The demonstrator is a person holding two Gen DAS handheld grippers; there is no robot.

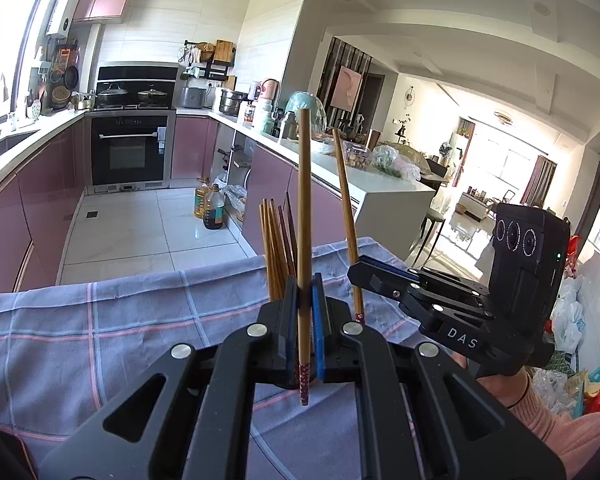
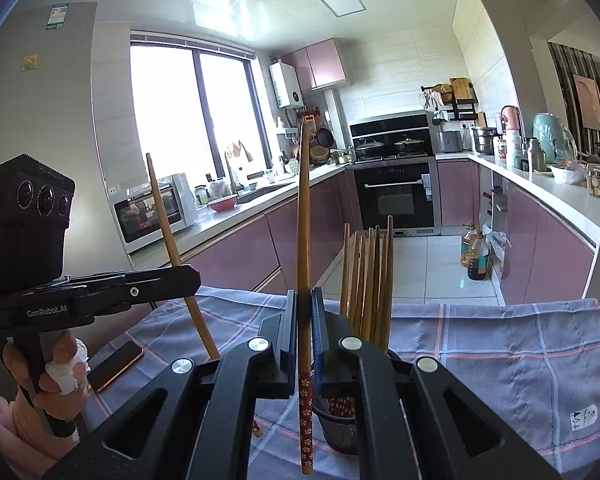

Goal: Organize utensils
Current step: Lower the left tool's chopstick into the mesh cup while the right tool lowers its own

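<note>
The left hand-held gripper (image 1: 305,300) is clamped on one upright chopstick (image 1: 304,240), the right hand-held gripper (image 2: 304,312) on another chopstick (image 2: 303,260) (flowered ends down), above the checked tabletop (image 2: 500,344) beside the mesh holder (image 2: 338,424) of chopsticks.

The two long brown chopsticks (image 2: 303,248) (image 2: 168,236) look like smooth wood or bamboo with a soft sheen, their lower ends wrapped in a glossy dark-red band with white flowers. The bundle of similar brown chopsticks (image 2: 370,280) has the same smooth grain. They stand in a dark wire-mesh metal holder (image 2: 338,426), finely perforated and matt. The blue-grey checked tablecloth (image 2: 500,352) is woven cloth, matt and lightly creased. The left gripper (image 1: 307,292) and right gripper (image 2: 304,312) are matt black plastic with shiny silver metal rivets and blue rubbery-looking pads. The near-left black phone (image 2: 114,364) is glossy, with a coppery edge.
</note>
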